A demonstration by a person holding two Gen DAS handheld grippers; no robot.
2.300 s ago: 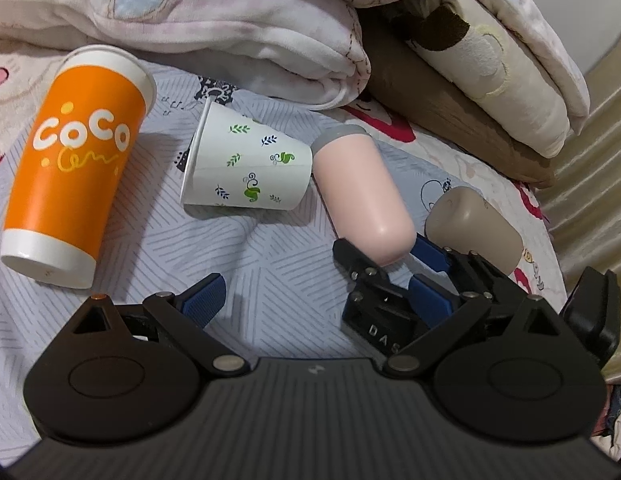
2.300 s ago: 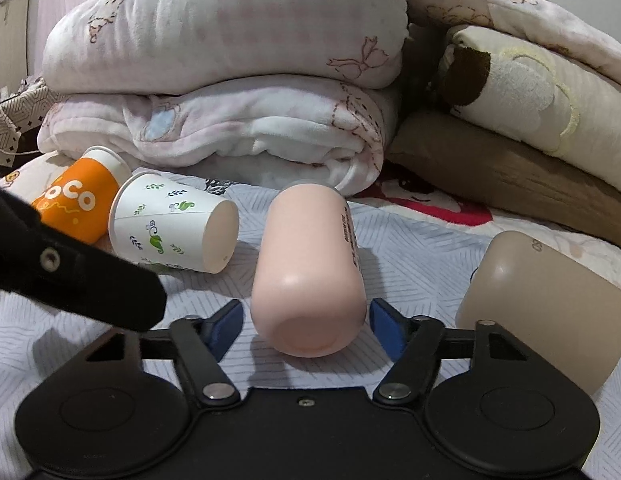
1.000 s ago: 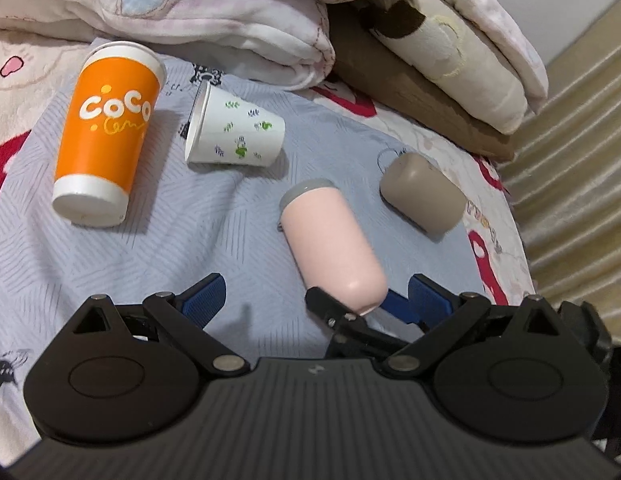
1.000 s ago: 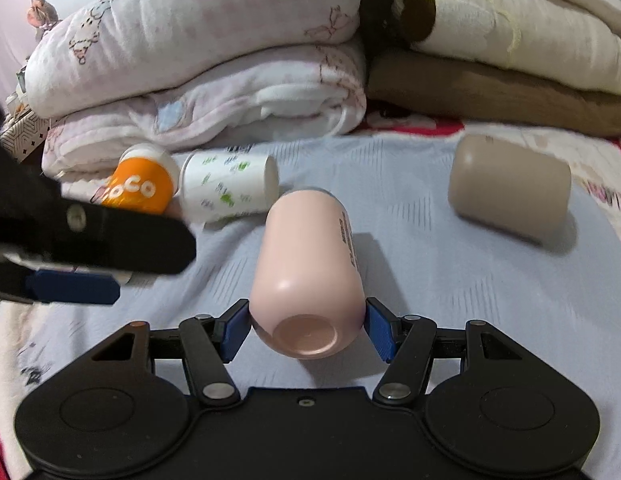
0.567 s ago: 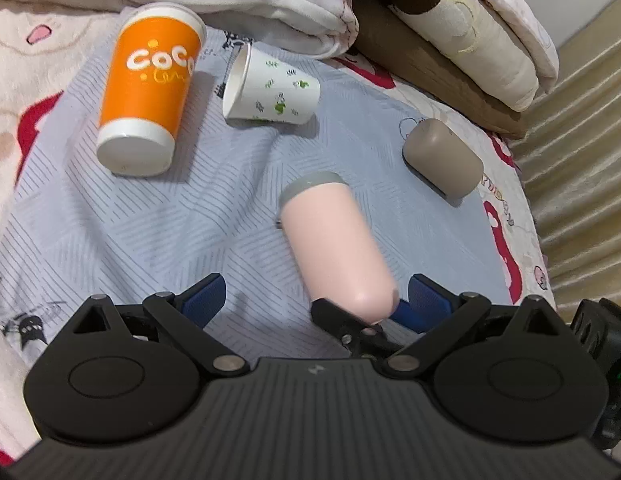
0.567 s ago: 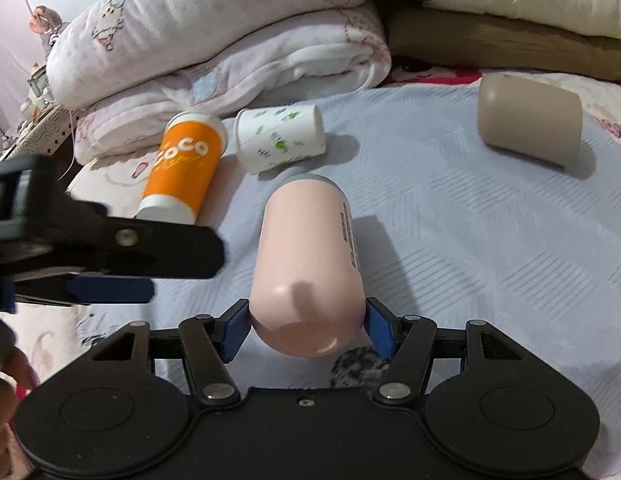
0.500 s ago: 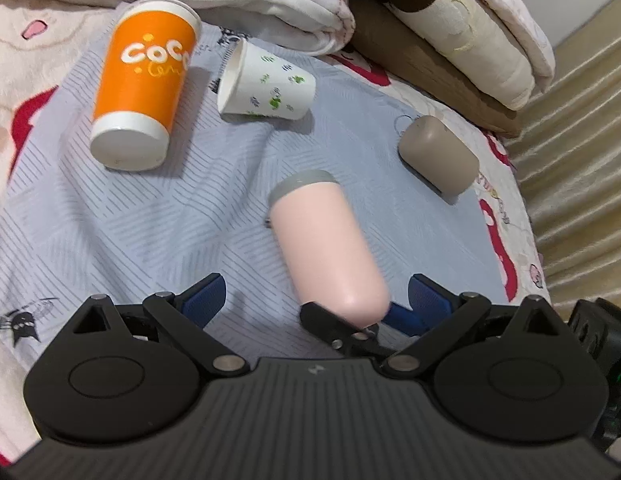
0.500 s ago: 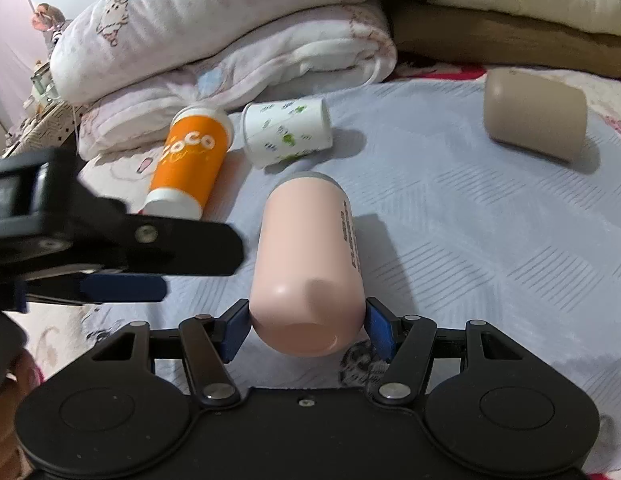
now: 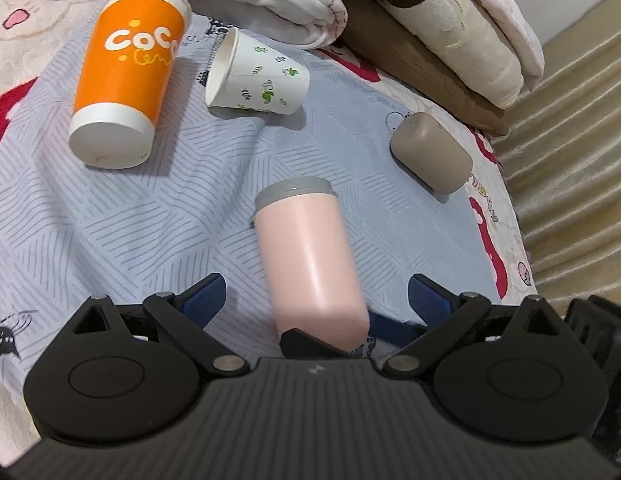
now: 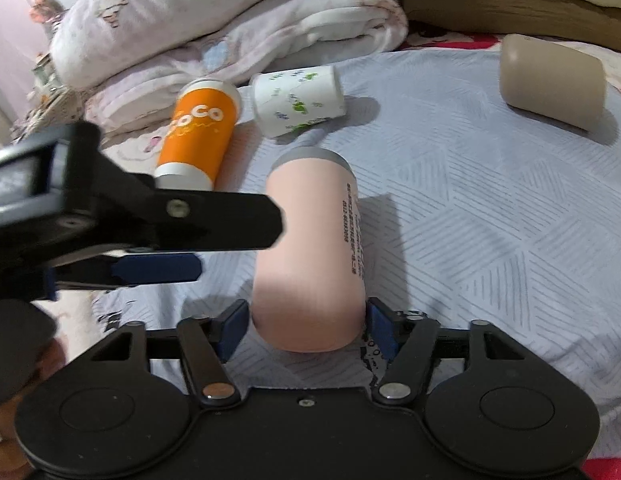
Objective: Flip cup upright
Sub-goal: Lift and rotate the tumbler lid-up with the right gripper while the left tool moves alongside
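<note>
A pink cup with a grey rim (image 10: 310,256) is held by its closed base end in my right gripper (image 10: 308,326), raised off the bed with the grey rim pointing away and down toward the sheet. It also shows in the left wrist view (image 9: 310,256), with the right gripper's fingers under its base. My left gripper (image 9: 314,298) is open and empty, hovering just left of and above the cup; it shows as a black arm in the right wrist view (image 10: 150,220).
On the grey striped sheet (image 9: 110,220) lie an orange "CoCo" cup (image 9: 128,80), a white leaf-print paper cup (image 9: 258,80) and a beige cup (image 9: 430,154), all on their sides. Folded quilts (image 10: 230,32) and pillows (image 9: 450,32) stack behind them.
My right gripper closed on the pink cup and lifted it off the sheet, tipping the base up. Both grippers rose and pulled back; the left one drifted over the cup.
</note>
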